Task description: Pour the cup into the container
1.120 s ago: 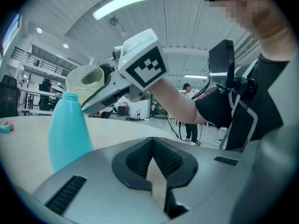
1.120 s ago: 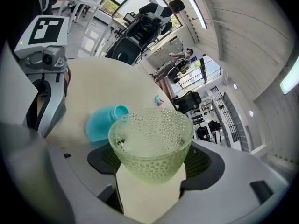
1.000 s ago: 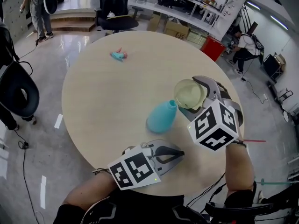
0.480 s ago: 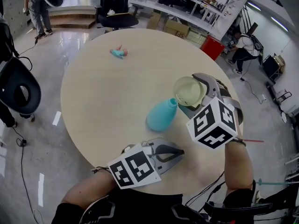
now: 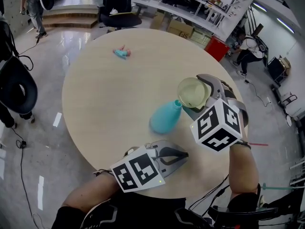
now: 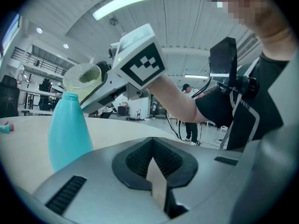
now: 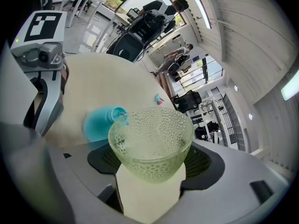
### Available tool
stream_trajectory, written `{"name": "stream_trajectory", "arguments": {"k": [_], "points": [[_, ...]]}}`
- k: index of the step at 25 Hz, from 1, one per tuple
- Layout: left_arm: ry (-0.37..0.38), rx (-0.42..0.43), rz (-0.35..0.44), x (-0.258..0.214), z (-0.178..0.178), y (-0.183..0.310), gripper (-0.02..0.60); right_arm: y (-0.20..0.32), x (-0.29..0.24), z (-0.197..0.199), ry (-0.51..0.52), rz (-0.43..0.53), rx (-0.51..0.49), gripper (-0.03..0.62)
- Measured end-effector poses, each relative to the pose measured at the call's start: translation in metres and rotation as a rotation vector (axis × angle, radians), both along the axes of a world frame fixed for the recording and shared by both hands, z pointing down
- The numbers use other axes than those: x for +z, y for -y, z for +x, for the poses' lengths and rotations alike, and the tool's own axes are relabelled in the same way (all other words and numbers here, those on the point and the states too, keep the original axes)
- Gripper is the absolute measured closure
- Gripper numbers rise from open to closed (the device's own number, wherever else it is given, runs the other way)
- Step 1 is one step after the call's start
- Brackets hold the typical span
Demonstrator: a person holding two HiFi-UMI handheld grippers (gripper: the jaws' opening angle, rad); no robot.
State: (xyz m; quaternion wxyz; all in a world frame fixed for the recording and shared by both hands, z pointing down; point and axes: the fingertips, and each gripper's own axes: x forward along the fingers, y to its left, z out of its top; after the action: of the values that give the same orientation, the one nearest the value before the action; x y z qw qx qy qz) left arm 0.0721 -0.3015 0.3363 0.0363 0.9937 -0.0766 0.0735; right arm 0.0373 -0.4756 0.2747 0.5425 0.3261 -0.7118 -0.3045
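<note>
Head view: the right tool (image 5: 202, 95) is clenched on the cup (image 5: 192, 92) and holds it above the table (image 5: 105, 89), off the surface. The bottle (image 5: 165, 119) stands just to that tool's left and lower, with its mouth right under the cup's left rim. The left tool (image 5: 177, 155) sits near the table's near edge, nearer the person than the bottle and apart from it. The pour therefore falls to the right hand.

Left gripper view: this tool's jaws are pressed together with nothing between them. The bottle is upright on the table, long axis vertical. The cup hangs directly over its neck, the rim close above the opening.

Right gripper view: the cup sits between the two pads, gripped low on its body and tipped away from the camera towards the bottle. Its far left lip overlaps the bottle's mouth. I cannot tell whether anything is running out, or what the cup holds.

By my reading, the next move turns on keeping that lip over the narrow mouth while the cup rolls further left. The opening is small next to the wide rim, so a spill beside the neck is the likely fault.
</note>
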Motion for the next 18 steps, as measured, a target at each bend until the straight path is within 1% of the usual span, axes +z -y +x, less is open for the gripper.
{"name": "stream_trajectory", "arguments": {"k": [7,11,14,18], "points": [[0.001,0.0,0.0,0.0025,0.0006,0.0011,0.581,0.0007,0.0032,0.0006,-0.005,0.0,0.001,0.21],[0.001,0.0,0.001,0.002,0.0003,-0.0016,0.582,-0.0004,0.0036,0.0032,0.026,-0.017,0.011,0.21],[0.001,-0.001,0.001,0.0014,-0.0009,-0.0021,0.581,0.0004,0.0042,0.0039,0.092,-0.051,0.016,0.21],[0.0,0.002,0.001,0.0031,-0.0015,-0.0005,0.581,0.0056,0.0079,0.0098,0.244,-0.11,0.034,0.21]]}}
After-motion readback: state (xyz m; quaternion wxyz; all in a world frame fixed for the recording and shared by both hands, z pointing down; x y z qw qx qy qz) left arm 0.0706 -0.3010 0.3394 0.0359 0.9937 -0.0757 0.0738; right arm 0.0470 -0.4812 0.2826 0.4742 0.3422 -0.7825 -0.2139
